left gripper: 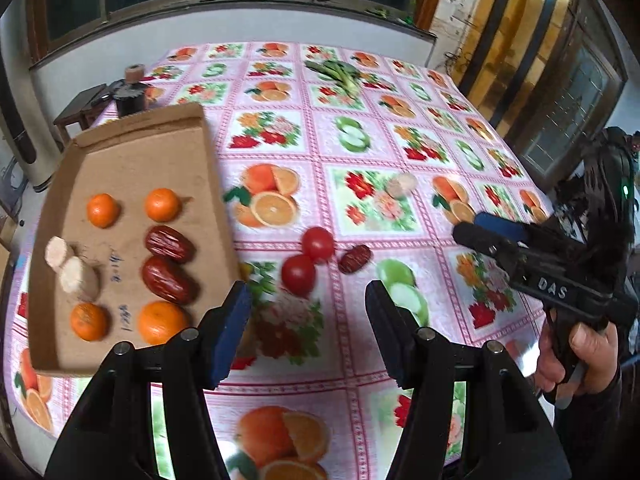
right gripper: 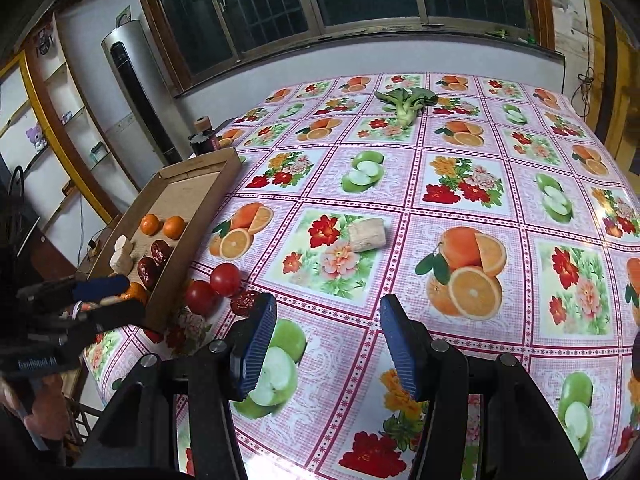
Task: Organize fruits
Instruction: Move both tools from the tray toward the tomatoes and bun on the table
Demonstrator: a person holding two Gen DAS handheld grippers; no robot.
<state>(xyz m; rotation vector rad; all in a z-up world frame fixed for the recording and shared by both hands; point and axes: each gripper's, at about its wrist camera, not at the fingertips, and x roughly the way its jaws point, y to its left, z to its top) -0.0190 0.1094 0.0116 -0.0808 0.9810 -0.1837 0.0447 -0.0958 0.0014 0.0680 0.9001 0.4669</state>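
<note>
so the cardboard tray [left gripper: 132, 152] sits on the left side of the table, on that pink fruit-print tablecloth [left gripper: 360, 208]. inside it there are four mandarins, two at the far end [left gripper: 103, 210] [left gripper: 162, 204] and two at the near end [left gripper: 89, 321] [left gripper: 162, 322], with two red dates [left gripper: 169, 243] [left gripper: 169, 285] lined up between them and two pale cut root chunks [left gripper: 58, 251] [left gripper: 79, 279] on the tray's left side. still out on the cloth, just right of the tray: two tomatoes [left gripper: 318, 244] [left gripper: 298, 275] touching each other, and one more red date [left gripper: 355, 259] right beside them. a third pale chunk [right gripper: 367, 234] lies on its own further out toward the middle, and a leafy green vegetable [right gripper: 406, 105] is way at the far end near the window. left gripper [left gripper: 308, 300] hangs over the cloth near the tray's corner, fingers apart, nothing between them. right gripper [right gripper: 326, 320] is the same deal, spread and empty, above the printed green apple. a hand [left gripper: 576, 356] holds the right gripper's handle.
</note>
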